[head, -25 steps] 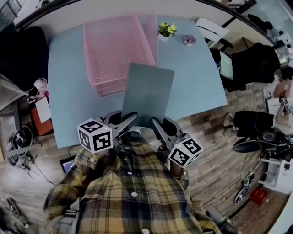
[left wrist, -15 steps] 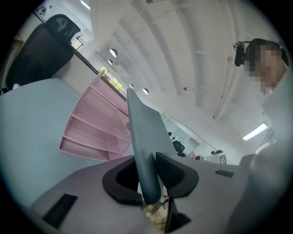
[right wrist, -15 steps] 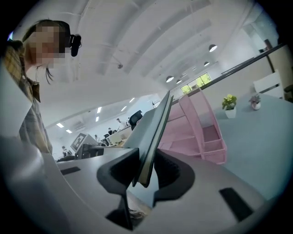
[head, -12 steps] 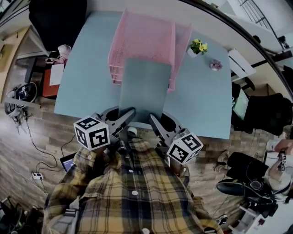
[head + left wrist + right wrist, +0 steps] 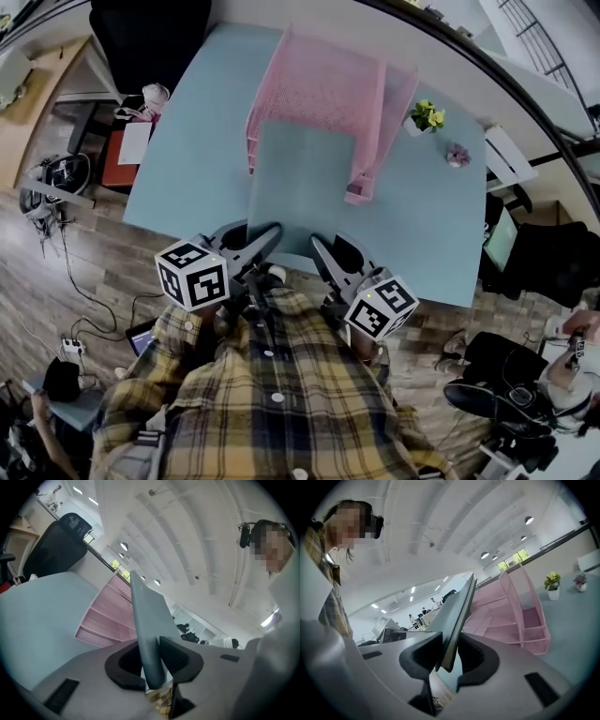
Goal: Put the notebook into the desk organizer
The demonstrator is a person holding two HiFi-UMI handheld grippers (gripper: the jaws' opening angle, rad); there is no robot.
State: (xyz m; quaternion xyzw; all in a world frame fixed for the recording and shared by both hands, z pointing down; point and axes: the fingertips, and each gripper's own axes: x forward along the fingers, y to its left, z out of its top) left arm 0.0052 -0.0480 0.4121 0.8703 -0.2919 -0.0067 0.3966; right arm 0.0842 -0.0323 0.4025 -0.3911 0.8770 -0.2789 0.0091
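Note:
I hold a grey-green notebook (image 5: 300,187) by its near edge with both grippers, above the light blue table (image 5: 422,234). My left gripper (image 5: 267,240) is shut on the near left corner and my right gripper (image 5: 323,249) on the near right corner. The notebook's far edge overlaps the front of the pink mesh desk organizer (image 5: 328,89). In the left gripper view the notebook (image 5: 147,620) stands edge-on between the pads of the left gripper (image 5: 152,667), with the organizer (image 5: 105,620) behind. The right gripper view shows the notebook (image 5: 457,611) clamped in the right gripper (image 5: 450,653), with the organizer (image 5: 511,616) beyond.
A small potted plant (image 5: 427,115) and a little flower ornament (image 5: 457,155) stand on the table right of the organizer. A black office chair (image 5: 150,28) sits at the far left corner. A red stand (image 5: 127,155) and cables lie on the floor at the left.
Both grippers have swung with the notebook, so its far edge now sits in front of the organizer instead of to its right. The grip looks the same.

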